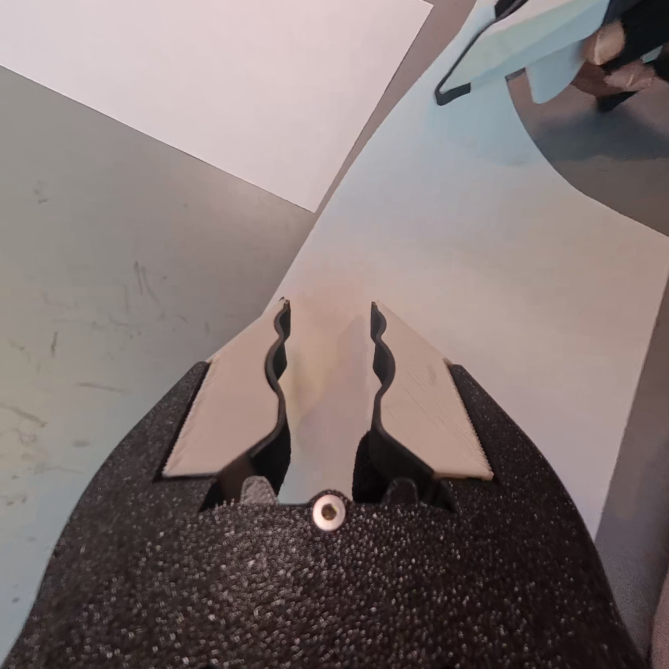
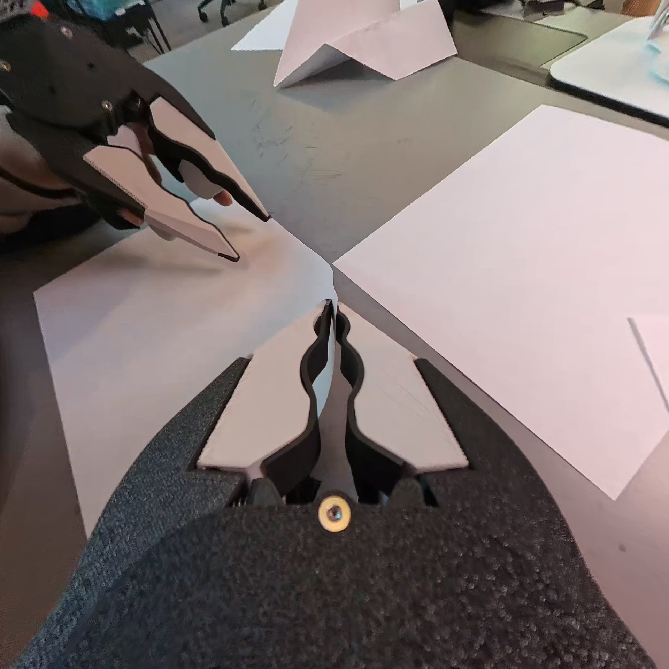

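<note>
Brightness: even, soft indoor light; both views are well lit, with no hard glare.
Colour: the curved sheet (image 1: 452, 253) ahead of the left gripper (image 1: 330, 307) reads bluish far off and warm cream between its fingers; paper in the right wrist view looks pinkish.
Shadows: faint soft shadow on the sheet under the left gripper (image 2: 253, 239), seen up-left of the right gripper (image 2: 332, 303); a darker one on the counter (image 1: 90, 289) under the lifted paper.
Blur: the right gripper (image 1: 543, 65), far up-right of the left one, is smeared by motion.
Focus: near gripper bodies slightly soft.
Distortion: wide-angle bending of straight edges toward the frame borders.
</note>
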Available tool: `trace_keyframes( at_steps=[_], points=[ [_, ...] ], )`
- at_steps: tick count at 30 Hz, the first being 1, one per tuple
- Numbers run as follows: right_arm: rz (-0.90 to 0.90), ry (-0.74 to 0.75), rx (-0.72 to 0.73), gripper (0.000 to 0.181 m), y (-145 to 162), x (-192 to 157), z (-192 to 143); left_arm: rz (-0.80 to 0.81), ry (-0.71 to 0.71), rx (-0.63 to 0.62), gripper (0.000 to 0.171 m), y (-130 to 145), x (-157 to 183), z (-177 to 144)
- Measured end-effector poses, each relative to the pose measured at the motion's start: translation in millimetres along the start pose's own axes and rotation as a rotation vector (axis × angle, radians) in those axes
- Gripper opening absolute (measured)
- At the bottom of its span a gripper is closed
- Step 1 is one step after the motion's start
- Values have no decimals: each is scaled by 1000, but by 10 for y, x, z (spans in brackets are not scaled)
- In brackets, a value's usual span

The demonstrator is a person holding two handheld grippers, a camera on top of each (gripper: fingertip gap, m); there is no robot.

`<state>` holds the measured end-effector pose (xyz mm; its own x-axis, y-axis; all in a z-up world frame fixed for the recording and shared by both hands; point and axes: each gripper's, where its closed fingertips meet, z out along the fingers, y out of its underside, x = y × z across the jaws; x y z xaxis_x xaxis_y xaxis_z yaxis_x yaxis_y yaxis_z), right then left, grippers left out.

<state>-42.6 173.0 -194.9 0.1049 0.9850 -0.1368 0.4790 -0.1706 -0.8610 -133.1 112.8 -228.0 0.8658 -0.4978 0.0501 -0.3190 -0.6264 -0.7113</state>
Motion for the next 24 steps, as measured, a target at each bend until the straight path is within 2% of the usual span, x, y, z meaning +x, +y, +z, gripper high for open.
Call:
trace_keyframes(
  at_steps=[4,8,16,24],
  points=[
    [-154,55,-42,0,27,-40,60,40,-12,-56,38,-25,-49,161],
    [-268,70,-47,0,30,-115,80,71,-24,-90,25,-17,-56,231],
    [-358,46,-11,0,-25,-254,89,68,8,-105,12,-13,-44,241],
    [-489,-18,-42,0,46,-543,183,39,9,-95,11,-21,-52,254]
  ],
)
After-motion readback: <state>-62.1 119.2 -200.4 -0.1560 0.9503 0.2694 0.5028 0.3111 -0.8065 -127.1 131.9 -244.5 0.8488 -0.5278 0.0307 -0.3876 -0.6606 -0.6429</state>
